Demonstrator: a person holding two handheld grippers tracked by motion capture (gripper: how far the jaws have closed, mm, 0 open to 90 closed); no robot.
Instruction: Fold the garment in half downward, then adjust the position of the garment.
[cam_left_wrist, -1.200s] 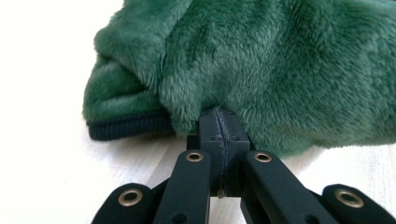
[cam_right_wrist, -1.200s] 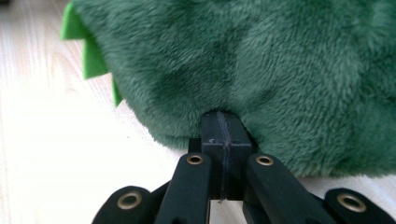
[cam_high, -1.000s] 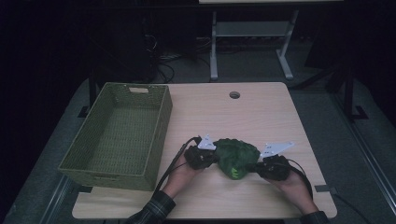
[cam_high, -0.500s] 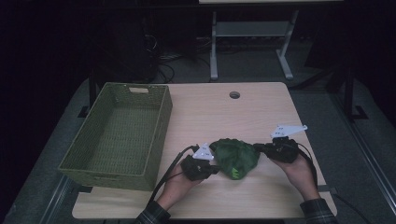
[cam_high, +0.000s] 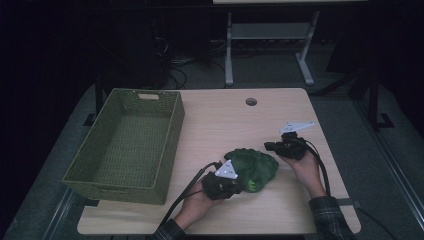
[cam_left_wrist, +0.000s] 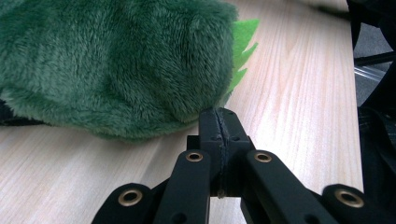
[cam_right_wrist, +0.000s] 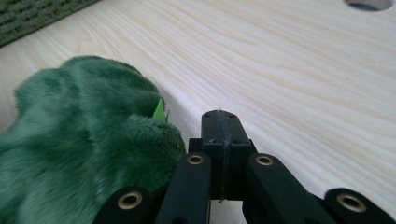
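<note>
A dark green plush toy (cam_high: 253, 166) with light green spikes (cam_left_wrist: 243, 41) lies on the wooden table (cam_high: 225, 120), near its front edge. My left gripper (cam_high: 238, 189) is at the toy's near-left side. In the left gripper view its jaws (cam_left_wrist: 218, 115) are shut with nothing between them, the tip right at the edge of the fur (cam_left_wrist: 116, 60). My right gripper (cam_high: 268, 146) sits to the right of the toy and points left at it. Its jaws (cam_right_wrist: 219, 116) are also shut and empty, just beside the plush (cam_right_wrist: 84, 154).
A green woven basket (cam_high: 131, 141), empty, stands on the left half of the table; its edge (cam_right_wrist: 32, 14) shows in the right gripper view. A round cable hole (cam_high: 251, 102) is near the far edge. Cables trail from both grippers toward the person.
The right gripper has slid away from the person, from the toy's near-right side to its far-right side. The left gripper has drifted toward the table's near edge. The toy stays about where it was.
</note>
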